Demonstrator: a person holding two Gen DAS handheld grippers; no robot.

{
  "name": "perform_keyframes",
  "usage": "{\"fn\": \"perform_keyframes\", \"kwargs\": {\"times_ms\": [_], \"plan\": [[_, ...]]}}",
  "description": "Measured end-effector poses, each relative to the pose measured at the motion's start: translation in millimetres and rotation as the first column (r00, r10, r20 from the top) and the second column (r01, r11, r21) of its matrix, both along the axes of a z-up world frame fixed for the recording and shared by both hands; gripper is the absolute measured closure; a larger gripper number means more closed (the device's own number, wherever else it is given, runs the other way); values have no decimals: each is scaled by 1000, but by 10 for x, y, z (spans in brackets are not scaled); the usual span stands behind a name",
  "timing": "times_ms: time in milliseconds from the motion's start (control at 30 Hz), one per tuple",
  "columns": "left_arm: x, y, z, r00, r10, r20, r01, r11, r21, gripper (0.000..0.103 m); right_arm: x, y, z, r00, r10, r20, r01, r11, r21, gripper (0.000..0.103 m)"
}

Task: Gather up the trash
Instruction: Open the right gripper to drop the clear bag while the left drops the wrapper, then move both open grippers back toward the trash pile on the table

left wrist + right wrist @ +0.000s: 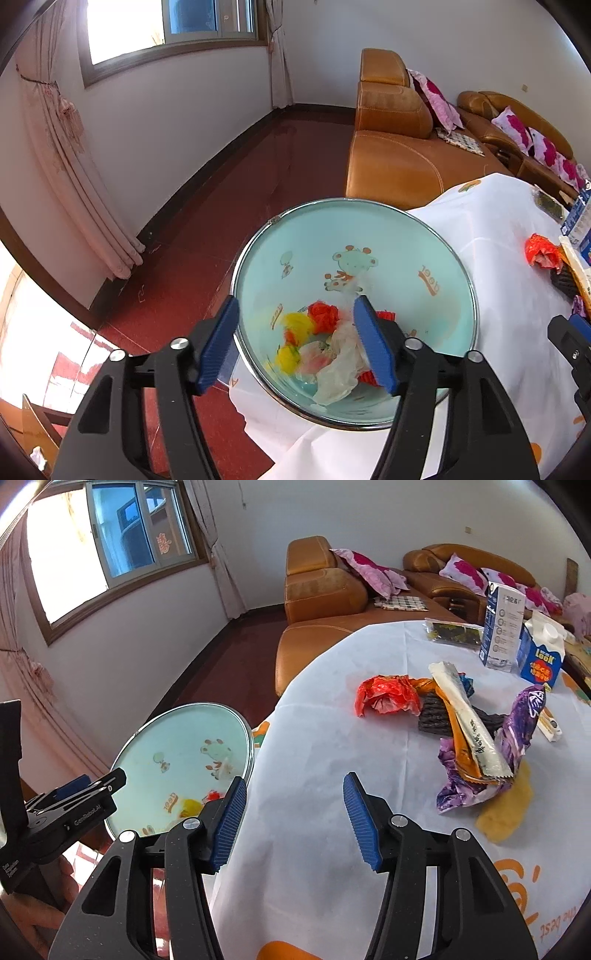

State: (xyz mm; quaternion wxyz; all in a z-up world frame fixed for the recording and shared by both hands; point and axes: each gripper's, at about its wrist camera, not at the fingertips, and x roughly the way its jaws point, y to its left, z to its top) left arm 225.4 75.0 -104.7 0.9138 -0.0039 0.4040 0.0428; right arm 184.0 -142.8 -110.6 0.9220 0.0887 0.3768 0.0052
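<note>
Right tool (294, 819) spread, empty | wrapper pile (476, 734) at my 2 o'clock, nearer than left tool (295, 345), spread over bin (436, 236)

The left tongs' right pad (373, 347) covers part of the trash in the bin (369, 236), and falling bits there are blurred. In the left view the frame edge cuts the red wrapper (541, 254) pile. In the right view the bin's near rim hides behind the left tongs (74, 805); carton (539, 657) print is unreadable
</note>
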Motion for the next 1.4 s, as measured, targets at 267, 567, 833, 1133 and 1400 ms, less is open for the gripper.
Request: {"fn": "perform_keyframes", "kwargs": {"times_ms": [267,567,833,1133,1400], "plan": [[-101,248,3,995,99,-7,-98,995,21,23,-94,-29,9,1000,-11,2,11,1000,-5,48],[-202,81,-18,998,67,-13,-67,998,12,21,-255,-303,-56,997,-75,-31,74,997,-16,48],[-298,-371,-38,999,-46,-25,46,999,1,19,-457,-639,-28,990,-142,-20,142,990,-2,48],[-377,-699,-43,993,-112,-33,113,994,10,18,-713,-1228,-122,961,-271,-51,272,962,12,48],[-469,-1043,-55,978,-205,-45,206,978,33,18,-882,-1789,-139,922,-381,-68,383,923,25,49]]}}
